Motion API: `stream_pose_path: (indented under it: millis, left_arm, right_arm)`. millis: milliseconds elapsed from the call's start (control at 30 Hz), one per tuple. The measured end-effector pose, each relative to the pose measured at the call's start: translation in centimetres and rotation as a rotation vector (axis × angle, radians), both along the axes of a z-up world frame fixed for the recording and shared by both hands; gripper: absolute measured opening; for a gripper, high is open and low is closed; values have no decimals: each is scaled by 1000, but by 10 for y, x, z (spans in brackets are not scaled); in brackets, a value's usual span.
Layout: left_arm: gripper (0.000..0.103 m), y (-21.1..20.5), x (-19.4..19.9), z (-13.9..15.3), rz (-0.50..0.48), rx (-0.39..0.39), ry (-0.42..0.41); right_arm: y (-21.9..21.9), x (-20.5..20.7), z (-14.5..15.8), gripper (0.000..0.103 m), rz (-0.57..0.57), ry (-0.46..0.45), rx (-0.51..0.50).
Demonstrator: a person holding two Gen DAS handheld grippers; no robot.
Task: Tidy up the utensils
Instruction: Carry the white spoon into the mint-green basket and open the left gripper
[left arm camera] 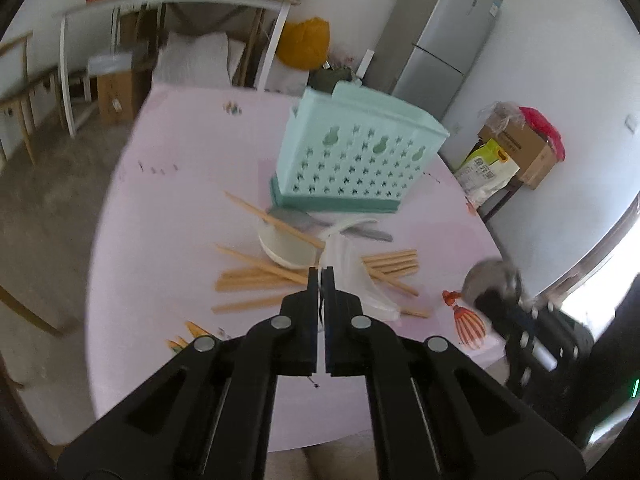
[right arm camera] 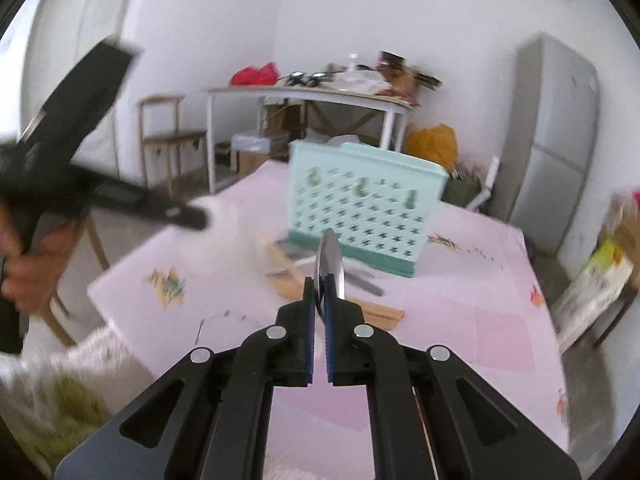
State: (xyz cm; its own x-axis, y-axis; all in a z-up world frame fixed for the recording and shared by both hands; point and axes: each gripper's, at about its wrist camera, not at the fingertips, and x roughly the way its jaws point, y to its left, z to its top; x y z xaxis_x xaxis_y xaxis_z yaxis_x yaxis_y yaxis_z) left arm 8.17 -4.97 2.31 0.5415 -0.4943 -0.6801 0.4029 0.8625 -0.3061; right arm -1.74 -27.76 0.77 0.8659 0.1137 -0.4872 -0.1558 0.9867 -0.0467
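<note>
Utensil caddy (left arm camera: 352,160), mint green with perforated walls, stands upright on the pink table (left arm camera: 168,200); nothing shows above its rim, so by the look of it sorting has barely begun. Just before its base lies the unsorted heap: wooden chopsticks (left arm camera: 256,276) scattered in several bundles, a white bowl (left arm camera: 286,248) with one chopstick laid across it, grey utensils (left arm camera: 304,220) and a white spoon (left arm camera: 370,284). Right gripper (right arm camera: 319,280) clenched on a metal spoon (right arm camera: 330,260), its bowl standing up beyond the fingertips, in line with the caddy's front wall but short of it. Left gripper (left arm camera: 321,276) has its jaws pressed together above the heap; in the right wrist view something white and blurred sits at its tips, so whether it carries a utensil cannot be told. Nearly everything remains to be moved.
</note>
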Motion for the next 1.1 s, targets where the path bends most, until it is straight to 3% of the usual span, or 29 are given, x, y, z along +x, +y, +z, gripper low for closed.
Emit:
stream_pose_path:
  millis: [200,467,567,700,900,1100]
  left_arm:
    - [0,8,6,27,33,18,-62]
    - [0,20,33,122,103,46,-357]
    - [0,15,50,142,112,83,-411]
    - [0,2,73,145,100,124,-414]
    - [0,-29,107,124,53,248,-376]
    - [1,-45,133,95,19,231,-305]
  right_arm:
    - [-40,17,7,5,-78,5,157]
    - [-67,31,7,4,-125,-4,242]
    - [-73,31,8,4,-139,-11,255]
    - [-79,33,11,4,-154,-18,271]
    - [-87,32,13,4,-164,-20,281]
    - [-93,34,17,3,-172,-24,292]
